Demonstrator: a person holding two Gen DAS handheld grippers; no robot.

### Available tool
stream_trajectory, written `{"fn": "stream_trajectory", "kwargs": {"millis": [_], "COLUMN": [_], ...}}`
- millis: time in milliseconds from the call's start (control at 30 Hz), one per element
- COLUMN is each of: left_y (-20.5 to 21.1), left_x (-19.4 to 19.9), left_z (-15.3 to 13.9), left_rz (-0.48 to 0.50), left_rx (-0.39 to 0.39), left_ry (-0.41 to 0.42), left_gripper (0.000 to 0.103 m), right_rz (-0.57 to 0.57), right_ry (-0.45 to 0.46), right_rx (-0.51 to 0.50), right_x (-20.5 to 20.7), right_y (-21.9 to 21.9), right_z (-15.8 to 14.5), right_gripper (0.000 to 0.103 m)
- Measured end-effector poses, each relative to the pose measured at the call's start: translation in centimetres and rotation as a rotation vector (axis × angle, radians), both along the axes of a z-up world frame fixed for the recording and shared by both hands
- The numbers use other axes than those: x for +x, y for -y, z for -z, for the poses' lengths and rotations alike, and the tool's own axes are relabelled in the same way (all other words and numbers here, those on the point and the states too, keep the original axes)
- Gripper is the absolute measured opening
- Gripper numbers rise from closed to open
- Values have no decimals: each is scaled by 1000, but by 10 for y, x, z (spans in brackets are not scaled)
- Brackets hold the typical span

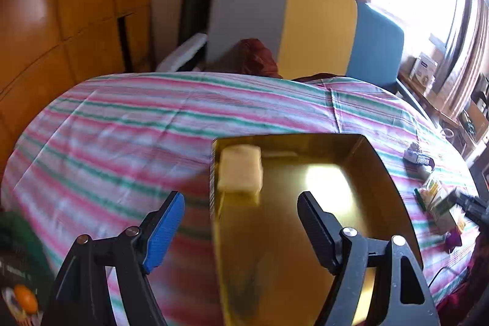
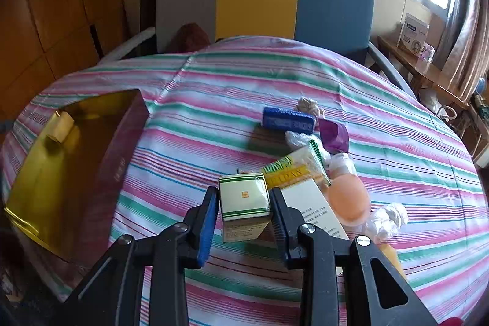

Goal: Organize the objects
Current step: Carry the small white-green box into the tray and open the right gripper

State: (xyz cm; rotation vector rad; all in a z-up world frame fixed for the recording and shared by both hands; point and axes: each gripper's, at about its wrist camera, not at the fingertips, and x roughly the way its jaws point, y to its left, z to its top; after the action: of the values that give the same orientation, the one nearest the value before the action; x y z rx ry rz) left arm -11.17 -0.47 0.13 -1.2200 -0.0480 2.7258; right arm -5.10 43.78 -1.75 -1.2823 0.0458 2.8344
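- The gold-lined box [image 2: 45,179] is sitting at the table's left edge, holding a pale block [image 2: 62,126] in its far corner.
- The left gripper [image 1: 241,222] is hovering over that box, jaws spread wide and gripping nothing.
- The right gripper [image 2: 244,205] is clamping a small green-striped carton [image 2: 244,197] between its pads, above the striped tablecloth [image 2: 214,87].
- The remaining clutter is lying just right of it, a blue box [image 2: 288,119] farthest back.
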Motion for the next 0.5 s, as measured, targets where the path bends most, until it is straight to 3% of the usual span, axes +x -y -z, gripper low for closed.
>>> {"fn": "stream_trajectory", "kwargs": {"millis": [133, 267, 400, 500], "left_y": [26, 51, 63, 71], "left_x": [30, 44, 54, 56], "left_z": [8, 16, 18, 23], "left_rz": [-69, -108, -117, -127], "left_rx": [37, 92, 98, 108], "left_ry": [23, 47, 39, 49], "left_gripper": [78, 77, 77, 76], "right_rz": [-112, -298, -448, -467], "right_ry": [-56, -61, -11, 41], "right_rx": [-76, -140, -182, -202], "right_x": [-1, -15, -37, -61], "right_y": [44, 120, 201, 250], "right_z": [-36, -54, -50, -33], "right_gripper": [34, 34, 34, 34]}}
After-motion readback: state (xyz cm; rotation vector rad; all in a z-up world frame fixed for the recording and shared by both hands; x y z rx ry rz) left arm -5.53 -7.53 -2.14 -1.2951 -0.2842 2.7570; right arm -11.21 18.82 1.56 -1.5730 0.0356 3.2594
